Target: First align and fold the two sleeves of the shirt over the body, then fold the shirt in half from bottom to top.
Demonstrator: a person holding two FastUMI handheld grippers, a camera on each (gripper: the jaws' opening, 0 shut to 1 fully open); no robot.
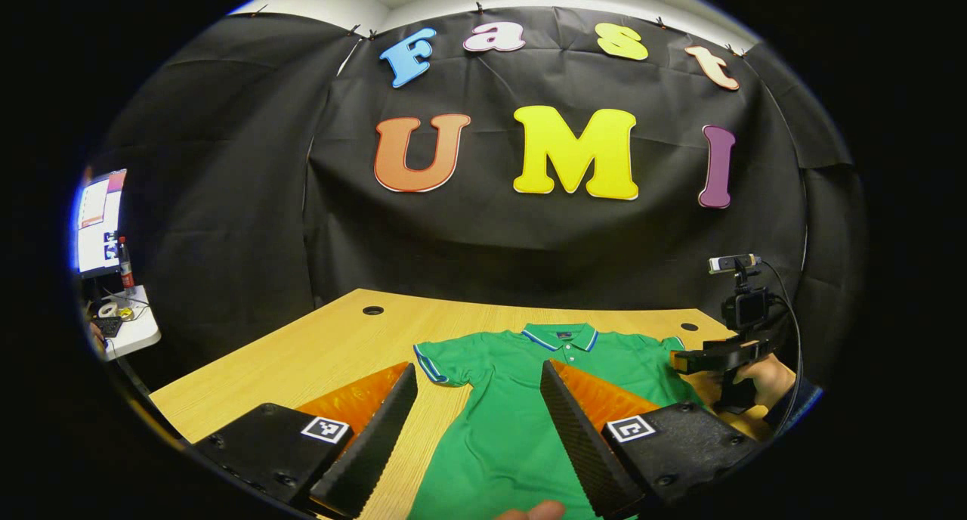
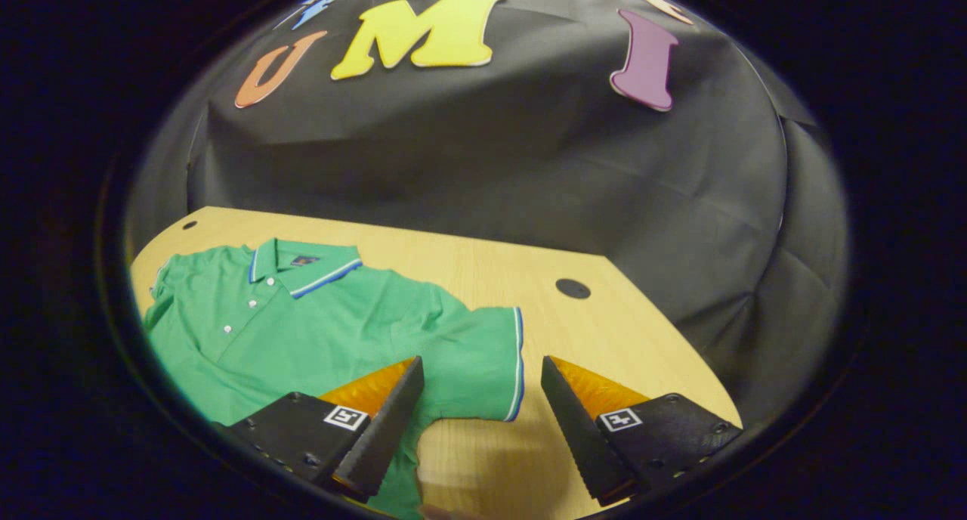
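Green polo shirt point(image 1: 521, 399) lies flat, collar toward the table's point(image 1: 332, 346) far edge. Left gripper point(image 1: 477, 388) and right gripper point(image 2: 480, 384) hover wide apart, empty. Risk: a shallow pinch lets the right sleeve point(image 2: 483, 354) slip, misaligning the fold.

Dim booth, soft overhead light, fisheye-warped edges, sharp centre

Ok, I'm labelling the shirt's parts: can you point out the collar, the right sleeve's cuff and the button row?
collar point(image 2: 302, 267): right gripper view, its front fold.
sleeve cuff point(image 2: 517, 365): right gripper view, the striped edge.
buttons point(image 2: 249, 304): right gripper view, the middle button.
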